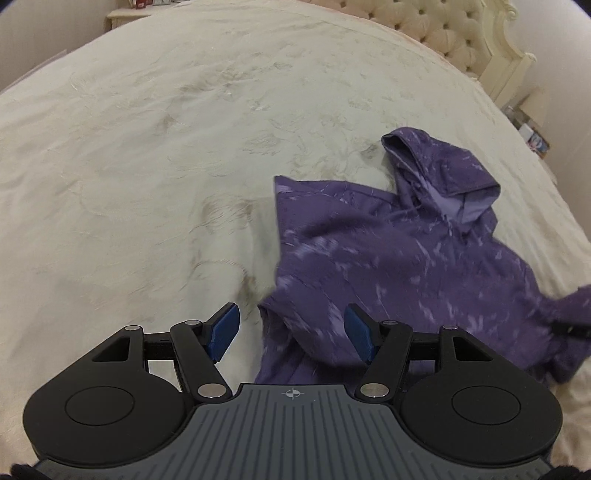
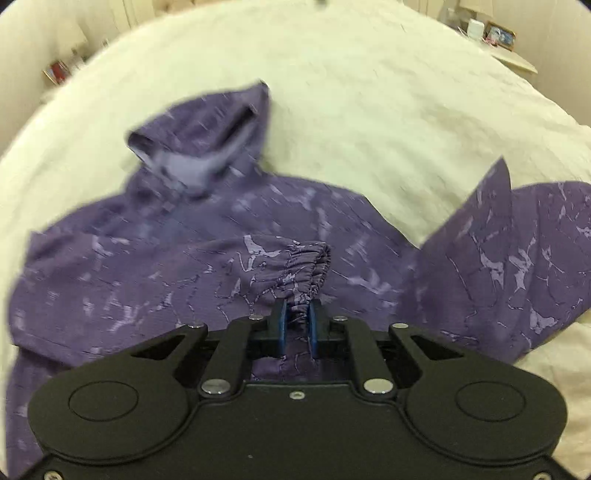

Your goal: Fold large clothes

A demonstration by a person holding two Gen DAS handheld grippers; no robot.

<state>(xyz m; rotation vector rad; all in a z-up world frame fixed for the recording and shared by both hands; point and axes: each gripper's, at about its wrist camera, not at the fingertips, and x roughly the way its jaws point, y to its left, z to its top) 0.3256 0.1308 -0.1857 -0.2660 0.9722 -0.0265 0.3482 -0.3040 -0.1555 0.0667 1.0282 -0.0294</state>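
A purple patterned hooded jacket point(image 1: 399, 258) lies on the cream bed point(image 1: 147, 166), hood point(image 1: 450, 173) toward the headboard. My left gripper point(image 1: 291, 328) is open and empty, hovering over the jacket's near left edge. In the right wrist view my right gripper point(image 2: 297, 325) is shut on the jacket's elastic sleeve cuff point(image 2: 306, 269) and holds it over the jacket's body point(image 2: 147, 266). The sleeve point(image 2: 517, 266) is lifted at the right. The hood point(image 2: 199, 147) lies at the far side.
A tufted cream headboard point(image 1: 443, 33) stands at the bed's far right. A nightstand point(image 1: 125, 16) with small items is at the far left. In the right wrist view another nightstand point(image 2: 513, 59) with framed pictures point(image 2: 498, 35) sits at the far right.
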